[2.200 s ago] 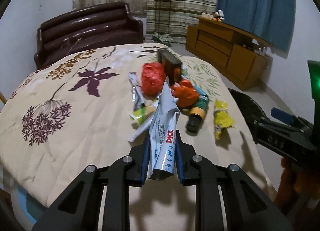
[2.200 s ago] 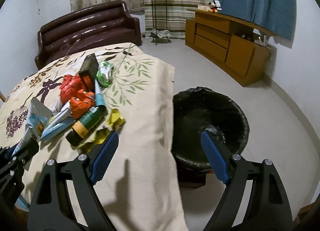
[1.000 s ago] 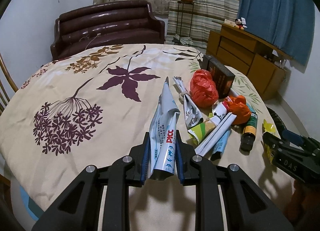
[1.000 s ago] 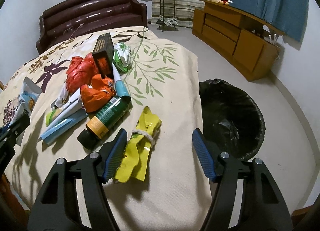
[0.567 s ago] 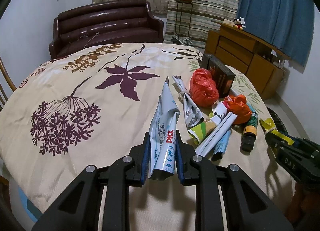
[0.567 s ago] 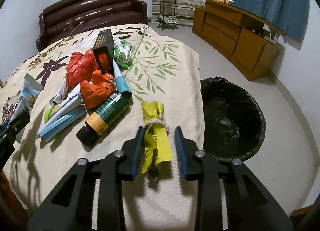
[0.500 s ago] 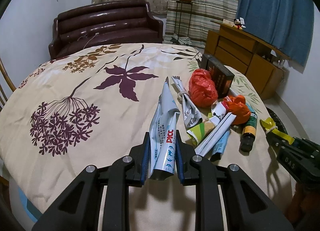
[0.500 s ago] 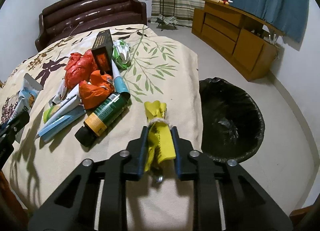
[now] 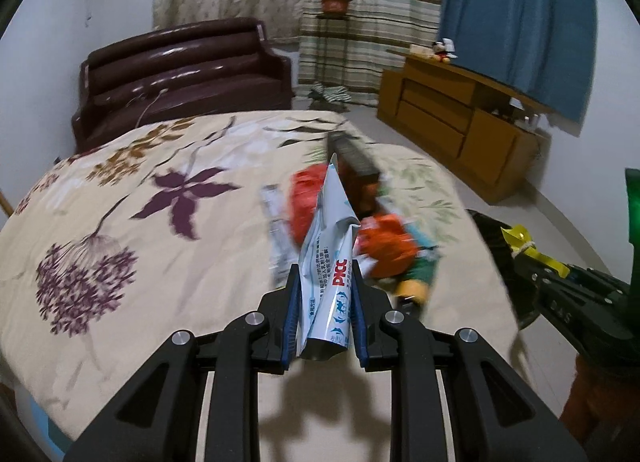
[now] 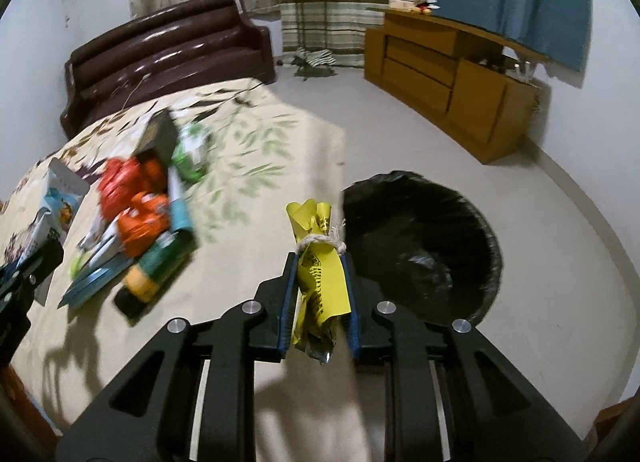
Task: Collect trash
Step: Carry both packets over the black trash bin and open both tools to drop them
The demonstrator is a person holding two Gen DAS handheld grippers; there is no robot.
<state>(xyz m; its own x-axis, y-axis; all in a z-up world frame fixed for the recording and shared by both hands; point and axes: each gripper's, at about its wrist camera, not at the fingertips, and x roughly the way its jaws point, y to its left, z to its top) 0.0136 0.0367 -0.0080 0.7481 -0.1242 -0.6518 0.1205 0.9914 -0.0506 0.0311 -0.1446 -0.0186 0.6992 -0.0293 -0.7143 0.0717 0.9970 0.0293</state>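
Right tool [image 10: 318, 294] clamped on a yellow wrapper [image 10: 320, 282] tied with string, lifted off the table [image 10: 260, 181] and held near the table's edge, with the black-lined bin [image 10: 420, 246] on the floor just beyond it. Left tool [image 9: 325, 310] closed on a crumpled white-and-blue sachet [image 9: 330, 258], held above the floral cloth. Remaining trash pile [image 10: 136, 221] sits on the table to the left: orange-red bags, a dark box, a green-and-yellow bottle, flat packets; blurred in both views, so finer detail is unclear. Step in hand, by my reading: carry the yellow wrapper over the bin and let go. To do it well, bring the tips fully past the bin's near rim and over the open middle before opening, since a light wrapper may drift or cling to a pad. Keep the grip firm until then. Left tool's sachet looks due to follow the same path.
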